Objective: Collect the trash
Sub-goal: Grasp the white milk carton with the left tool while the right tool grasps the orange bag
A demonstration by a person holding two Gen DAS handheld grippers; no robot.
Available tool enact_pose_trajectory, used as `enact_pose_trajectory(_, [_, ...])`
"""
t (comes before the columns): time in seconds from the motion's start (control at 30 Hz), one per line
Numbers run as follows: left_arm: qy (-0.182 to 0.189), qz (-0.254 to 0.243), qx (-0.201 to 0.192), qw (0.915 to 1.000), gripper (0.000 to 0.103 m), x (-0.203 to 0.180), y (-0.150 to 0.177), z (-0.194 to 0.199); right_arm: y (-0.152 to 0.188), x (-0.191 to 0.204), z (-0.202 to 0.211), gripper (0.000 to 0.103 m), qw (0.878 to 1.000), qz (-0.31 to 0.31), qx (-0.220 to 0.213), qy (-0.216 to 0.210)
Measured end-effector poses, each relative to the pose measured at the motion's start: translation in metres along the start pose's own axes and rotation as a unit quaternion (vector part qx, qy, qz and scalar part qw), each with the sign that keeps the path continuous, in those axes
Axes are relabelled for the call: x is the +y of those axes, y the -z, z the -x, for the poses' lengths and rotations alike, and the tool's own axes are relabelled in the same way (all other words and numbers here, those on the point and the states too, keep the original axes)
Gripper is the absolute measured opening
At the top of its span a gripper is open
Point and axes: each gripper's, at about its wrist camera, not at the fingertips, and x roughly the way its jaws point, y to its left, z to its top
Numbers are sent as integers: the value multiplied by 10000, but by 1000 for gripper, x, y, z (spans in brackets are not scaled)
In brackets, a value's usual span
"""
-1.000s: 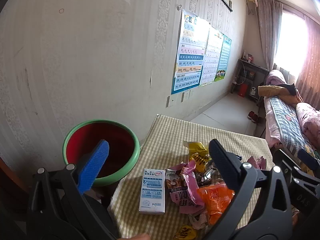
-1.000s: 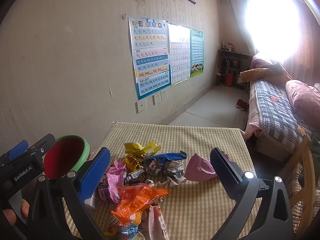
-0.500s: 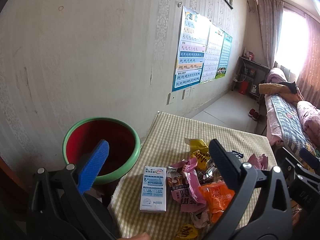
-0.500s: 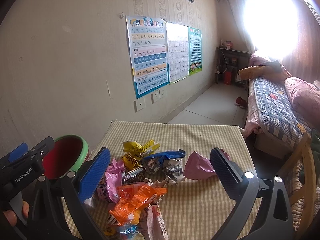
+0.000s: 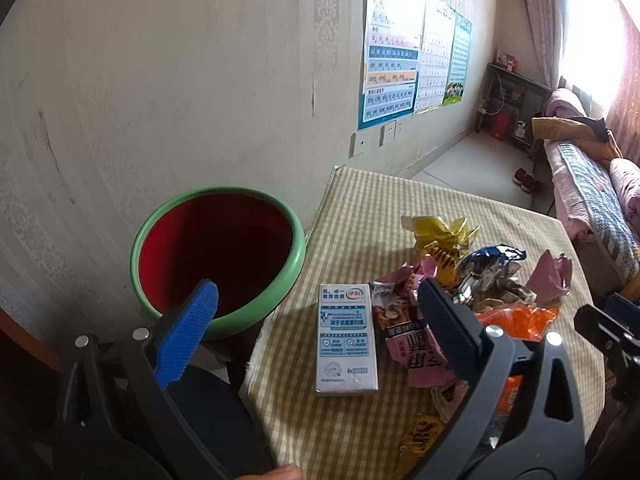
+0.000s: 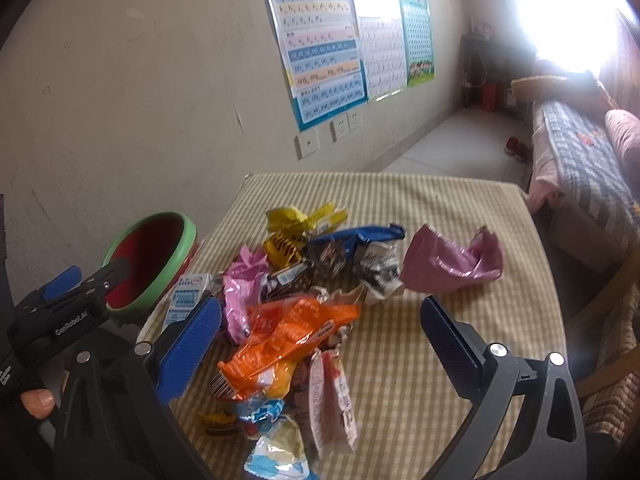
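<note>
A pile of snack wrappers lies on the checked tablecloth [image 6: 460, 364]: an orange wrapper [image 6: 288, 332], a pink bag [image 6: 448, 264], a blue wrapper [image 6: 356, 236], yellow wrappers [image 5: 440, 232]. A white-and-blue carton [image 5: 346, 338] lies flat at the table's left edge. A red bin with a green rim [image 5: 218, 252] stands left of the table, also in the right wrist view [image 6: 150, 256]. My left gripper [image 5: 316, 320] is open and empty above the carton. My right gripper [image 6: 320, 338] is open and empty above the orange wrapper.
A wall with posters [image 6: 320, 48] runs along the left. A bed [image 5: 592, 196] stands at the far right. A wooden chair [image 6: 612, 340] is at the table's right side. The far half of the table holds nothing.
Both grippers have moved forward and lower toward the table. The carton and wrappers now sit larger between the jaws. Nothing on the table has moved.
</note>
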Motion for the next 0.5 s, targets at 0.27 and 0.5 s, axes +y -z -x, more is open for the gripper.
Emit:
enact_pose_trajectory(0.27, [365, 121, 1294, 9908, 85, -1, 22, -69, 18, 3, -34, 83, 9951, -338, 747, -555])
enact_pose_trajectory(0.5, [513, 22, 1772, 9828, 82, -6, 38, -90, 26, 4, -42, 75, 9905, -468, 999, -822])
